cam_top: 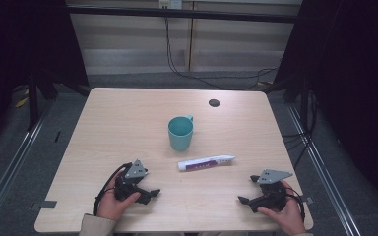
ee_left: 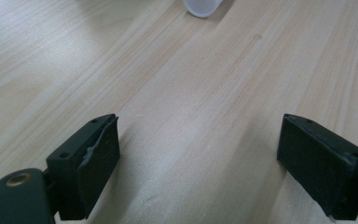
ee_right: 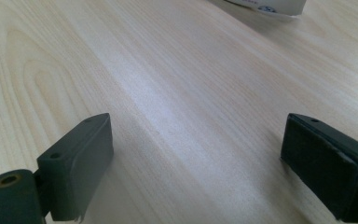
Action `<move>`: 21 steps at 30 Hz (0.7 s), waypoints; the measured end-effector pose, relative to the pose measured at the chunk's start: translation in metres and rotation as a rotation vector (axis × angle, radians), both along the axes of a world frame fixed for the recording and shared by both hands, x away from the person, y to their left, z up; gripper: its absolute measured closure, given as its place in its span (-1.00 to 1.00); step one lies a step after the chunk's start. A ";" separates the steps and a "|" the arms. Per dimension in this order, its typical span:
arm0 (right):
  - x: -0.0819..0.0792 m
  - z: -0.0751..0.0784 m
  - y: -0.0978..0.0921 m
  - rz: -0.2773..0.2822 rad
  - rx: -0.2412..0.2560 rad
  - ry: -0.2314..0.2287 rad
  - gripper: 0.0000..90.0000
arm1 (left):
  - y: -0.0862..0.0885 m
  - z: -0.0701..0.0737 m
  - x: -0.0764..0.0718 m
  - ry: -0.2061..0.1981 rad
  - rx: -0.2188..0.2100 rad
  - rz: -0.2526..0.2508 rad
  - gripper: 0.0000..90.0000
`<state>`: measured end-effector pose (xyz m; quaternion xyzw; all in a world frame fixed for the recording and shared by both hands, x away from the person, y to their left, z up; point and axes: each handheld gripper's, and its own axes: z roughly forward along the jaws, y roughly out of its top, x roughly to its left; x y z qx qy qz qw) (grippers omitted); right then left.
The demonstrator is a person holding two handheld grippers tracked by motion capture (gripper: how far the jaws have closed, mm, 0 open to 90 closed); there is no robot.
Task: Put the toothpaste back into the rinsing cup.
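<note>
A teal mug [cam_top: 180, 132] stands upright at the middle of the wooden table [cam_top: 128, 118], handle toward the back. Just in front of it lies a white and purple toothpaste tube [cam_top: 206, 162], cap end to the left. My left gripper [cam_top: 144, 180] rests near the front left, open, jaws wide apart over bare wood [ee_left: 198, 158]; the tube's white cap [ee_left: 203, 7] shows at the top edge. My right gripper [cam_top: 249, 190] sits at the front right, open and holding nothing [ee_right: 196, 158], with the tube's flat end [ee_right: 270, 5] ahead of it.
A small black round grommet [cam_top: 214, 103] sits in the tabletop at the back right. Cables [cam_top: 216, 78] run across the floor behind the table. Dark frame posts stand at both sides.
</note>
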<state>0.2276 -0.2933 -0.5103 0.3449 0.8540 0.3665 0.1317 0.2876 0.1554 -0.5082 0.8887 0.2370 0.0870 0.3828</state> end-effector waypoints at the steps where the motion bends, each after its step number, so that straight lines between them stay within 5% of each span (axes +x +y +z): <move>1: 0.000 0.000 0.000 -0.003 0.001 0.002 -0.81 | 0.000 0.000 0.000 0.000 0.000 0.000 -0.72; 10: 0.023 0.015 0.001 0.022 -0.054 0.095 -0.62 | 0.000 0.000 0.000 -0.001 0.002 -0.001 -0.72; 13: 0.039 0.028 0.003 0.046 -0.059 0.094 -0.58 | 0.000 0.000 -0.001 0.003 0.000 0.001 -0.72; 21: 0.088 0.056 0.023 0.136 -0.178 0.083 -0.56 | 0.000 0.000 0.000 0.001 0.002 0.000 -0.72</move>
